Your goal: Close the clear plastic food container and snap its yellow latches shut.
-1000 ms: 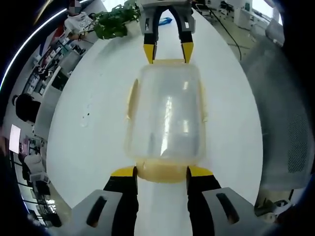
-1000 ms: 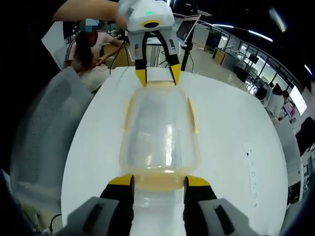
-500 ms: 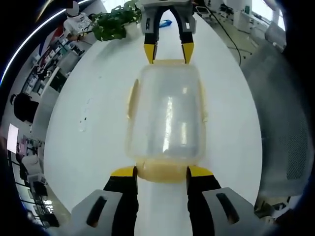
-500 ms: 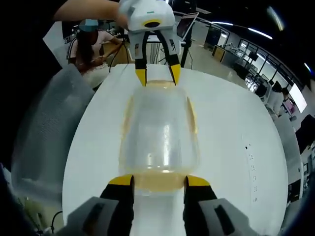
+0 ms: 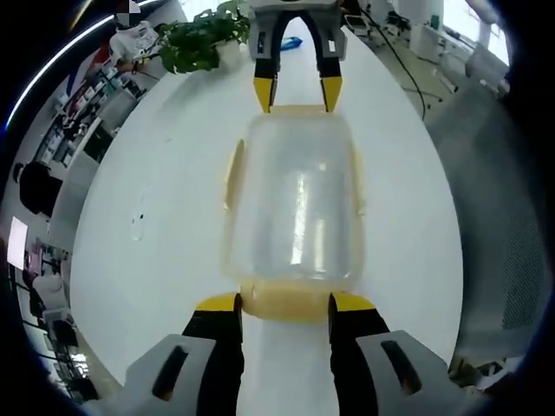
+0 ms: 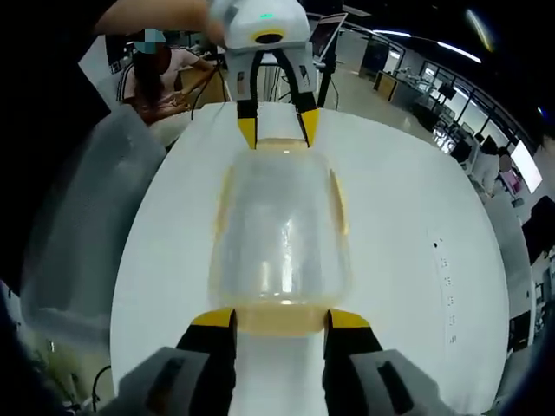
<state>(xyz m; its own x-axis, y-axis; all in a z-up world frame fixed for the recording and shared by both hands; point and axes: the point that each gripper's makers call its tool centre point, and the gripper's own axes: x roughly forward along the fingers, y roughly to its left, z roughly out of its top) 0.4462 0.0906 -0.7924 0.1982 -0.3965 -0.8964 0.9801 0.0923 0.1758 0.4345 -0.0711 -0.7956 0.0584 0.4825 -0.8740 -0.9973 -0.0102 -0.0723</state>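
1. Left gripper view: clear plastic food container [image 5: 295, 208] lying lengthwise near the middle of a white round table [image 5: 165, 217], lid on, well in from every edge.
2. Left gripper [image 5: 284, 302] at the container's near end, yellow-tipped jaws spread wide, one tip at each side of the near yellow latch [image 5: 286, 302]; tips right beside the latch, contact not certain.
3. Right gripper [image 5: 295, 94] reaching in from the table's far edge, jaws likewise apart, tips at the container's far end on either side of the far yellow latch [image 5: 297, 110].
4. Long side latches [image 5: 234, 173] lying along both flanks of the container; snapped or loose, hard to tell.
5. Green potted plant [image 5: 201, 39] near the table's far left edge; grey mesh office chair [image 5: 503, 199] beside the right edge.
6. Right gripper view: same container [image 6: 279, 234] seen from the opposite end, again near the table [image 6: 416, 251] centre.
7. Right gripper [image 6: 279, 318] with jaws parted, tips flanking the near latch [image 6: 279, 319] at the container's near end, nothing clamped between them.
8. Left gripper [image 6: 277, 130] at the far end, held by a hand [image 6: 165, 13], jaws apart beside the far latch [image 6: 279, 144].
9. Seated person [image 6: 165, 82] beyond the far left edge; mesh chair [image 6: 78, 225] along the left edge.
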